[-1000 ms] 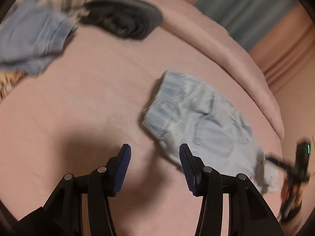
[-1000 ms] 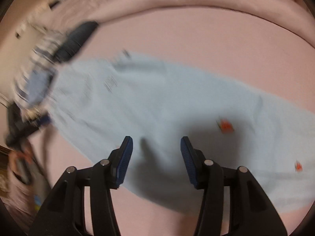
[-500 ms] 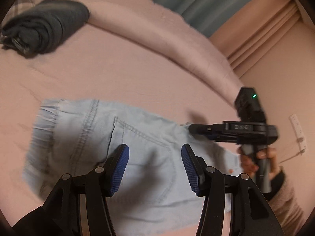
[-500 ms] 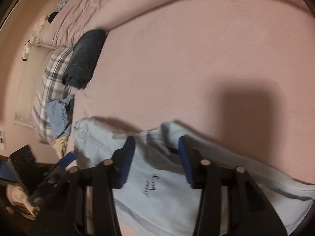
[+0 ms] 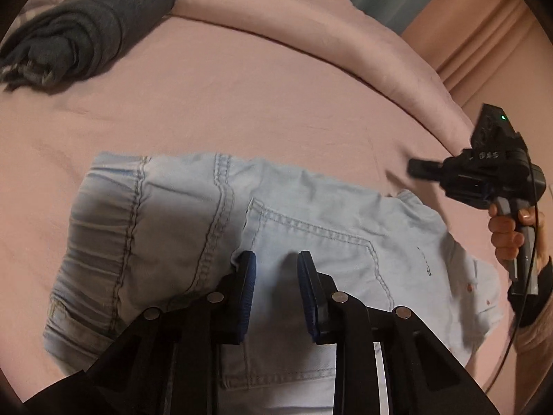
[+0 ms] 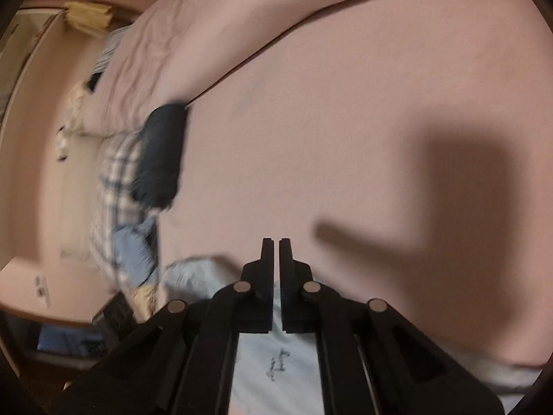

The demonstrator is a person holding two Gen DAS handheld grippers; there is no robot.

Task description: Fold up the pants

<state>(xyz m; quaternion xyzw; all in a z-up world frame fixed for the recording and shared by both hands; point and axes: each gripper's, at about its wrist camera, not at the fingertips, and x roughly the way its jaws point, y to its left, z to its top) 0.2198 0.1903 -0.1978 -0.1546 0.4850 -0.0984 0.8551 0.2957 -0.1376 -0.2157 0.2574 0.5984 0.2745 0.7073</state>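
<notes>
Light blue denim pants (image 5: 166, 214) lie flat on the pink bed sheet (image 5: 242, 103), waistband to the left, back pocket in the middle. My left gripper (image 5: 276, 269) points down onto the seat by the pocket. Its jaws are closing, with denim in the gap and a small fold bunched at the left fingertip (image 5: 247, 266). My right gripper (image 5: 413, 166), held by a person's hand (image 5: 508, 235), sits at the pants' right end, tip just past the cloth edge. In the right wrist view the right gripper (image 6: 279, 242) is shut over the pants (image 6: 276, 363); I see no cloth in it.
A rolled dark grey garment (image 5: 86, 27) lies at the far left of the bed, next to a plaid cloth (image 6: 117, 173) and a blue garment (image 6: 134, 252). A bunched pink duvet (image 5: 311, 17) runs along the far side, with curtains (image 5: 484, 17) behind it.
Both grippers swept across the bed and came down over the pants. The left jaws have narrowed over the seat. The right jaws went from apart to shut.
</notes>
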